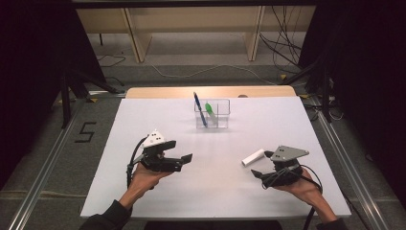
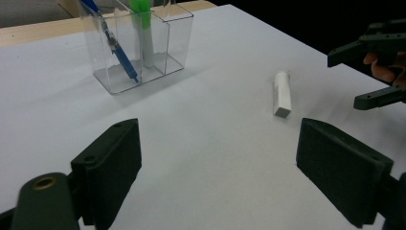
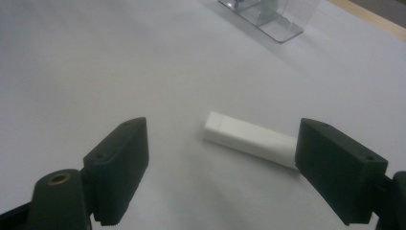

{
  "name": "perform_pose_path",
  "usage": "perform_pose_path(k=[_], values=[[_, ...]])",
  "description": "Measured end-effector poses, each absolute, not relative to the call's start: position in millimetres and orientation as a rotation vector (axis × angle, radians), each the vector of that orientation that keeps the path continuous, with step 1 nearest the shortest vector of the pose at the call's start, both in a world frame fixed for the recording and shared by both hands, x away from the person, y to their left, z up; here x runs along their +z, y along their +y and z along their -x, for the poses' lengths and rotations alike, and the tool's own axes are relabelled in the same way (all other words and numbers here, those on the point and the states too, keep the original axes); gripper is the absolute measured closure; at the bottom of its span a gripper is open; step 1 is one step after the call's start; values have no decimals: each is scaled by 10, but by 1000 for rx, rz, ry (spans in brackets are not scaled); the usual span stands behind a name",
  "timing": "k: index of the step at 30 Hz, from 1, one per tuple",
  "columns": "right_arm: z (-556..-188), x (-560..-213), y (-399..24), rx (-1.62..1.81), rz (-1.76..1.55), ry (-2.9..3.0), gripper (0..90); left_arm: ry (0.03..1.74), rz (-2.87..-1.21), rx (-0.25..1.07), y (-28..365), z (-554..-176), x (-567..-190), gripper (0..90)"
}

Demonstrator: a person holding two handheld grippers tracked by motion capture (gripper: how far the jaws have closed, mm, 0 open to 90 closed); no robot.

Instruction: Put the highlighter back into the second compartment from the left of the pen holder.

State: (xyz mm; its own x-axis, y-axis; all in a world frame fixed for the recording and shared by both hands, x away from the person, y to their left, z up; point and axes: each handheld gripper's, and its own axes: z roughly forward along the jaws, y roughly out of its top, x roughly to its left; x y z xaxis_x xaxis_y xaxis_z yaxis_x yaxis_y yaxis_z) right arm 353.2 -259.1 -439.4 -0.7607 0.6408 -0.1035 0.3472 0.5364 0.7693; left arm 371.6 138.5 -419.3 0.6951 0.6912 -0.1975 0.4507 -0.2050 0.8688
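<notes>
White table (image 1: 158, 120) | clear holder (image 1: 219, 115) far side | white tube (image 1: 252, 157) unobstructed | both hand-held grippers agape, empty

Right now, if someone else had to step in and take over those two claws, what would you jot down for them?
Left claw: open, holding nothing, above the white table.
Right claw: open, holding nothing, close to the white marker, which lies flat on the table.
Clear organizer: stands at the far middle of the table, with a blue pen and a green-capped marker upright in it.
Done: two items look stowed.
Left, probably: grasp the white marker and put it in the organizer.
</notes>
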Motion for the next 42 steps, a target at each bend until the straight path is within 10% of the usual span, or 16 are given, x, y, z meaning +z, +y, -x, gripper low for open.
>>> perform_pose_path(k=[42], values=[[-4154,-4309,-2260,588,-458,2725,211,867,-1834,352,1611,-3395,-4297,150]])
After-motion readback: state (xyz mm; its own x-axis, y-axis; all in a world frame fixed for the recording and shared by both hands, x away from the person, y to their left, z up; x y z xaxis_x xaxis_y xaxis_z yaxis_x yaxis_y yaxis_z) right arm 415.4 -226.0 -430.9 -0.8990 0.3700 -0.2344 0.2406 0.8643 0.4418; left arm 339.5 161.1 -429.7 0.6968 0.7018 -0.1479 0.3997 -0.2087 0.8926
